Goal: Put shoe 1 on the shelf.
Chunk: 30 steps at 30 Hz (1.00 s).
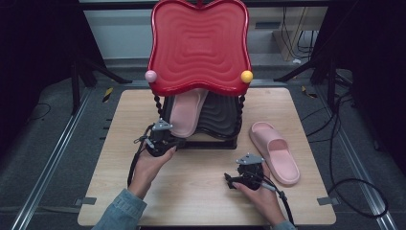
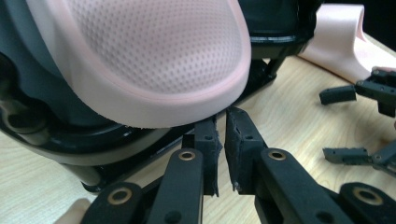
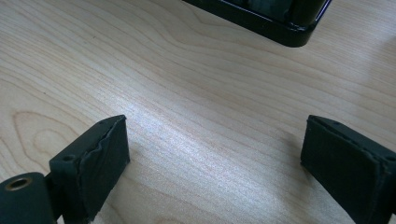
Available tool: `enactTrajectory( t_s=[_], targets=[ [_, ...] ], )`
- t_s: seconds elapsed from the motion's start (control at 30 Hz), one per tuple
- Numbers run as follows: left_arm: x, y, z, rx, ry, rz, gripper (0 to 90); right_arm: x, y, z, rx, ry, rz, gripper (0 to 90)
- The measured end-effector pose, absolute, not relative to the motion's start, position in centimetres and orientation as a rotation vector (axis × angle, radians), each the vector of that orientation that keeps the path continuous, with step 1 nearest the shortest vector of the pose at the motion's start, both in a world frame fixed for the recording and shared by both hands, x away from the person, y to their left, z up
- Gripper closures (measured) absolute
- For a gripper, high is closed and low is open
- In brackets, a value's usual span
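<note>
Two pink slippers in play. One slipper (image 1: 186,112) rests sole-up on the lower shelf of a black rack (image 1: 218,120), under a red tray (image 1: 199,45); its rounded end overhangs the rack's front edge. Left gripper (image 1: 165,139) sits at that front edge, just below and in front of the overhang. Left gripper view: jaws nearly together, a thin gap between the pads, nothing gripped; the slipper's (image 2: 149,60) rim hangs right above the fingertips (image 2: 208,135), contact unclear. Second slipper (image 1: 275,152) lies flat on the table (image 1: 201,191), right of the rack, just beside the right gripper (image 1: 246,175). Right gripper view: jaws spread wide over bare wood, empty; a corner of the rack's base (image 3: 285,28) shows ahead.
</note>
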State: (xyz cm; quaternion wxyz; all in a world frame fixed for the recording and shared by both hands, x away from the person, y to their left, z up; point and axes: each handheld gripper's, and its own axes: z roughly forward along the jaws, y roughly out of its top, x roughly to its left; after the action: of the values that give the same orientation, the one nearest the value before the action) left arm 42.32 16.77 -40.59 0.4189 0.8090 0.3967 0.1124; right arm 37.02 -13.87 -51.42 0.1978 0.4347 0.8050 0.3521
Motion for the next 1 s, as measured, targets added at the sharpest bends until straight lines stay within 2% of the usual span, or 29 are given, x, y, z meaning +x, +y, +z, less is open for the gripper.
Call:
enactTrajectory(
  t_s=[0.2, 0.7, 1.0],
  targets=[
    [42.8, 16.8, -41.1, 2.049, 1.013, 0.241, 81.7, 37.0, -13.9, -51.4, 1.216, 2.252, 0.987, 8.1],
    [41.3, 17.1, -41.2, 2.073, 0.979, 0.28, 75.8, 36.9, -13.9, -51.4, 1.218, 2.249, 0.987, 8.8],
    [39.3, 19.2, -42.3, 2.084, 0.996, 0.358, 70.0, 35.9, -14.7, -49.8, 1.177, 2.185, 0.993, 21.7]
  ],
)
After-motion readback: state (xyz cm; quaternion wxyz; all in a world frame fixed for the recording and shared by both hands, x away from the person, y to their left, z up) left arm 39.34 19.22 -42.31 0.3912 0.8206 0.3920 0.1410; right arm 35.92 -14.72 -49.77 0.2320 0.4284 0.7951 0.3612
